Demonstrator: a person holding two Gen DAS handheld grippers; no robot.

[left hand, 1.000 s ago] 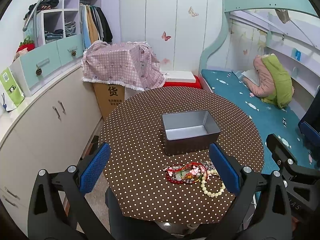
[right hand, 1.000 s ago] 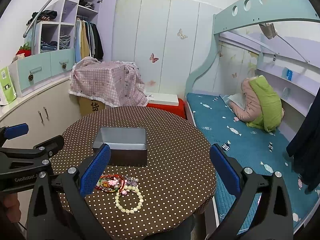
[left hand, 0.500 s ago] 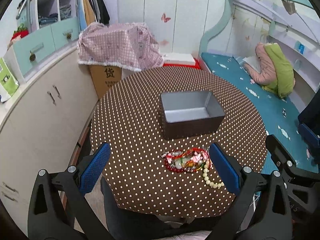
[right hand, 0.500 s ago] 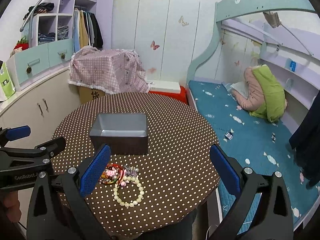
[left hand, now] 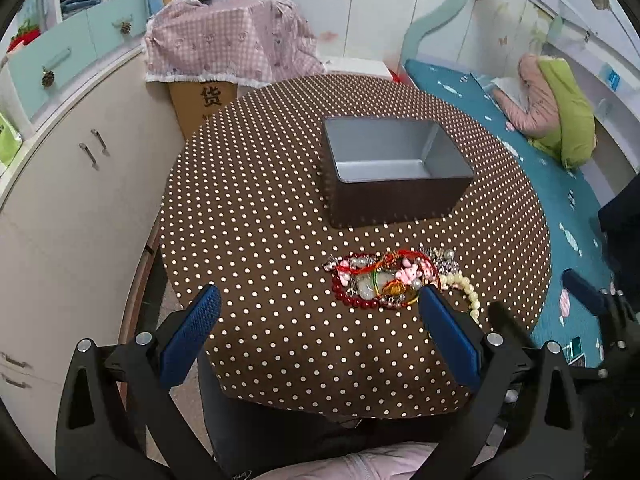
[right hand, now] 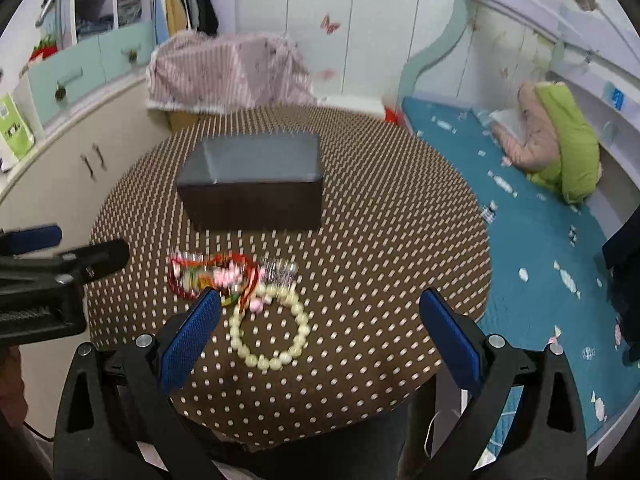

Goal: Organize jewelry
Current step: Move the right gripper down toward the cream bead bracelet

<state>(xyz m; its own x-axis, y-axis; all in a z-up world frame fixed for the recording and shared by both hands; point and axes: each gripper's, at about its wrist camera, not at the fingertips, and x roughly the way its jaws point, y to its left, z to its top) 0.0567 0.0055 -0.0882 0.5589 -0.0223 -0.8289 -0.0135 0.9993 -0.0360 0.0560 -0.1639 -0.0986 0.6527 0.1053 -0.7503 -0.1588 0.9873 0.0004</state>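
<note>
Tin blocks behind jewelry pile; near side open.

A brown tablecloth with white polka dots carries a grey metal box, red beads and cream pearls, beside a teal bedspread and pink checked cloth.

Beyond the round surface in brown polka-dot cloth: pink checked cover over a cardboard box. To the right, teal bed with green and pink bedding; to the left, white cabinets.
</note>
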